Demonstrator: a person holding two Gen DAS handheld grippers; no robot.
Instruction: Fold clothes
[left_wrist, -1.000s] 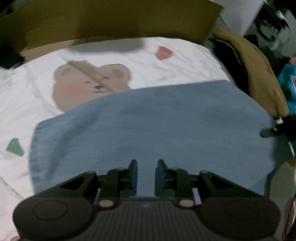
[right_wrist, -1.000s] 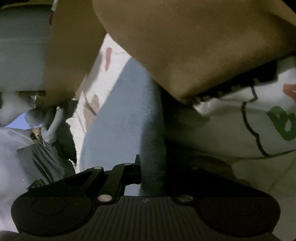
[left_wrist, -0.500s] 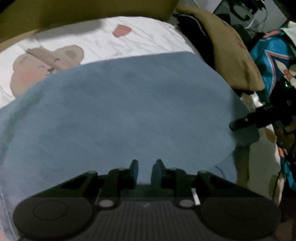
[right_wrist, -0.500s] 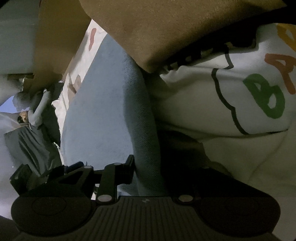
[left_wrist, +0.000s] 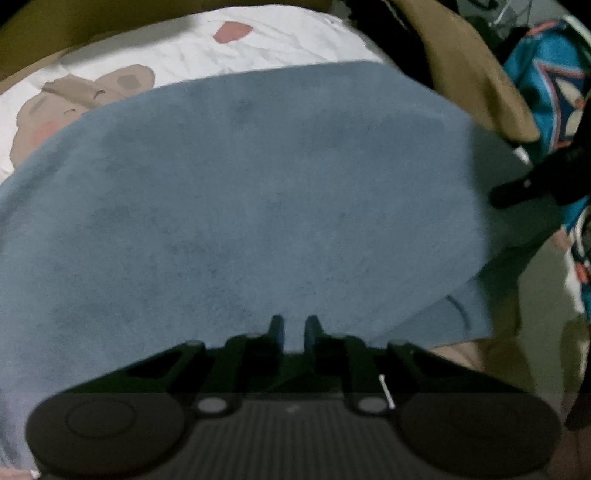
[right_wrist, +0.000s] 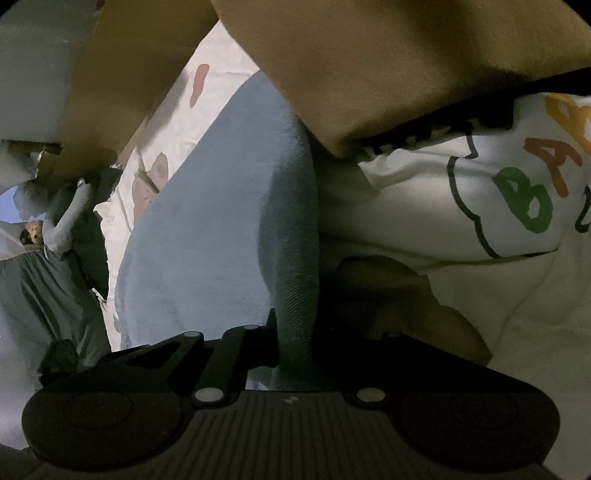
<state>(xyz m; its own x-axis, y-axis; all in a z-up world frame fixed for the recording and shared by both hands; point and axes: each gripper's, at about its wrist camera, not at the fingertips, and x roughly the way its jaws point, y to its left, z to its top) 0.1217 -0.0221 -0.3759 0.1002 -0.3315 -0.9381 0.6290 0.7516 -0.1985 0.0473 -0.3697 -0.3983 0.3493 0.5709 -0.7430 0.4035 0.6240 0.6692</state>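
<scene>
Two claws: both clamped on blue cloth (left_wrist: 258, 192)
Left claw (left_wrist: 293, 328): cloth's 6 o'clock edge
Right claw (right_wrist: 293, 332): its 3 o'clock edge

Tan garment (right_wrist: 388, 55) & white printed top (right_wrist: 480, 221) crowd right side; bear sheet (left_wrist: 258, 44) beyond lies bare.

Blue garment (left_wrist: 240, 206) hides most of bear print (left_wrist: 74, 107); right gripper (right_wrist: 293, 332) right finger buried under cloth fold.

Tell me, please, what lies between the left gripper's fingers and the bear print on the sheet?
In the left wrist view, only the blue garment stretches from the left gripper up to the bear print.
</scene>
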